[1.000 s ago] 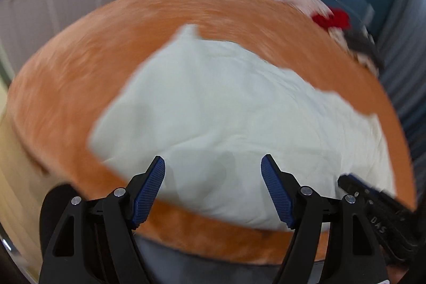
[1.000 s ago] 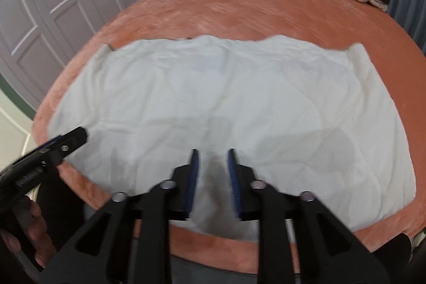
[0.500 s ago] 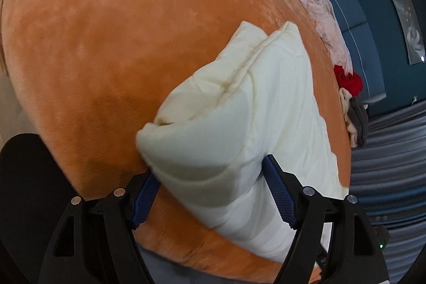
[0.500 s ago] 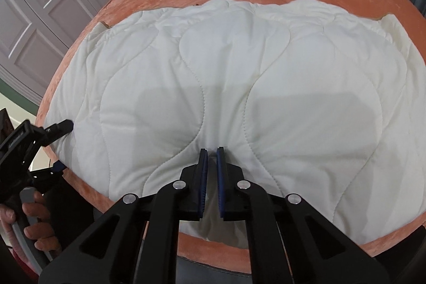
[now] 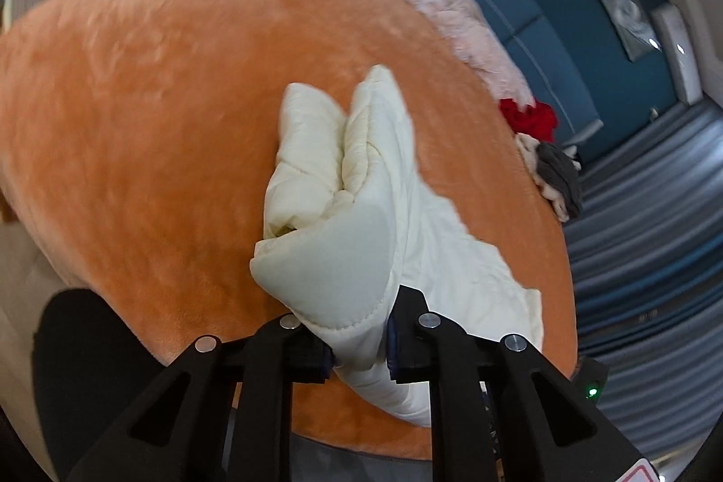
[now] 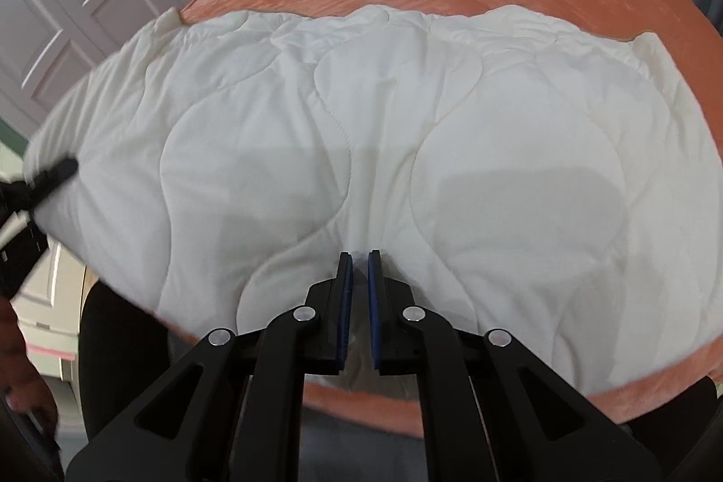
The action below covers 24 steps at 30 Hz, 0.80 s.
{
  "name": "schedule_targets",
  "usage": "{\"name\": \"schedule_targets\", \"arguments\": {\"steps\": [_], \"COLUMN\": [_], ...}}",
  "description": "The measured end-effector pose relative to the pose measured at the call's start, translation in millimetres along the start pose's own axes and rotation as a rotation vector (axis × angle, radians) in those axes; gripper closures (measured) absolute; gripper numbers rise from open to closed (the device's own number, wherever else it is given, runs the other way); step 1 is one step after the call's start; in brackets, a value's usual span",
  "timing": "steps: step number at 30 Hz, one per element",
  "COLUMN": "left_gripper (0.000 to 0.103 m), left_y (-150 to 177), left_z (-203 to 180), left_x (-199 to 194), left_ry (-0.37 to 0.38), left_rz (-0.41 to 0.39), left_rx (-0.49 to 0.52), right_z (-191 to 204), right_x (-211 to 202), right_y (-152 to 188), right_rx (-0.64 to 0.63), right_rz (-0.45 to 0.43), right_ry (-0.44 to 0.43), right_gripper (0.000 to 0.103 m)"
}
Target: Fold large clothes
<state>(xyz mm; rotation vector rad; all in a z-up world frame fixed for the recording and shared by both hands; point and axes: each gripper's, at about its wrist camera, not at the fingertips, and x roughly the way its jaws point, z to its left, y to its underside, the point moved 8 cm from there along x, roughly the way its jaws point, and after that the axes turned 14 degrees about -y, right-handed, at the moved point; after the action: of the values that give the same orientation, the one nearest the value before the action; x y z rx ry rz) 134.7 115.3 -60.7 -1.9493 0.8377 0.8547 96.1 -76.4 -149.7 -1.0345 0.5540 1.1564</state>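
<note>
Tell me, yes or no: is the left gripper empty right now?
No. The left gripper is clamped on a bunched corner of the white quilt, lifting it off the orange bed.

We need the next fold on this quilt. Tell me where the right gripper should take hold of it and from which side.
Probably the near hem of the white quilt, about mid-width, coming in from the bed's near side. That edge faces the right gripper, whose jaws are nearly shut there. The left gripper already pinches a bunched left corner, so a mid-hem hold would likely lift the edge evenly.

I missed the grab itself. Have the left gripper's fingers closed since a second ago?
Yes. The left gripper, earlier wide open above the orange bedspread, now pinches the cream quilt corner.
</note>
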Motion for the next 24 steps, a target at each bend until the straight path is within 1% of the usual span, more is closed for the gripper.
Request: {"name": "schedule_targets", "arguments": {"steps": [2, 4, 7, 8, 10, 11, 15, 18, 19, 24], "left_gripper": [0.09, 0.091, 0.091, 0.091, 0.091, 0.091, 0.091, 0.091, 0.091, 0.091], "left_y": [0, 1, 3, 7, 12, 19, 39, 58, 66, 98], "left_z": [-10, -28, -55, -68, -92, -106, -141, -166, -176, -207], "left_x": [-13, -30, -51, -60, -63, -66, -68, -61, -55, -24], "left_ry": [0.01, 0.012, 0.03, 0.032, 0.03, 0.033, 0.063, 0.087, 0.092, 0.088], "left_rz": [-0.026, -0.059, -0.104, -0.122, -0.139, -0.144, -0.156, -0.141, -0.131, -0.07], "left_rx": [0.043, 0.11, 0.202, 0.251, 0.321, 0.366, 0.468, 0.535, 0.559, 0.628], "right_z": [8, 16, 30, 35, 41, 41, 29, 5, -8, -60], "right_x": [2, 9, 21, 25, 30, 29, 2, -33, -49, -96], "right_y": [8, 12, 13, 13, 12, 11, 9, 9, 10, 25], "right_rx": [-0.011, -0.013, 0.002, 0.002, 0.004, 0.011, 0.048, 0.07, 0.086, 0.149], "right_rz": [0.027, 0.042, 0.056, 0.058, 0.056, 0.053, 0.011, -0.046, -0.069, -0.127], "right_ry": [-0.02, -0.04, -0.104, -0.124, -0.166, -0.171, -0.208, -0.183, -0.166, -0.076], "right_gripper": [0.098, 0.097, 0.097, 0.097, 0.097, 0.097, 0.097, 0.097, 0.097, 0.097]}}
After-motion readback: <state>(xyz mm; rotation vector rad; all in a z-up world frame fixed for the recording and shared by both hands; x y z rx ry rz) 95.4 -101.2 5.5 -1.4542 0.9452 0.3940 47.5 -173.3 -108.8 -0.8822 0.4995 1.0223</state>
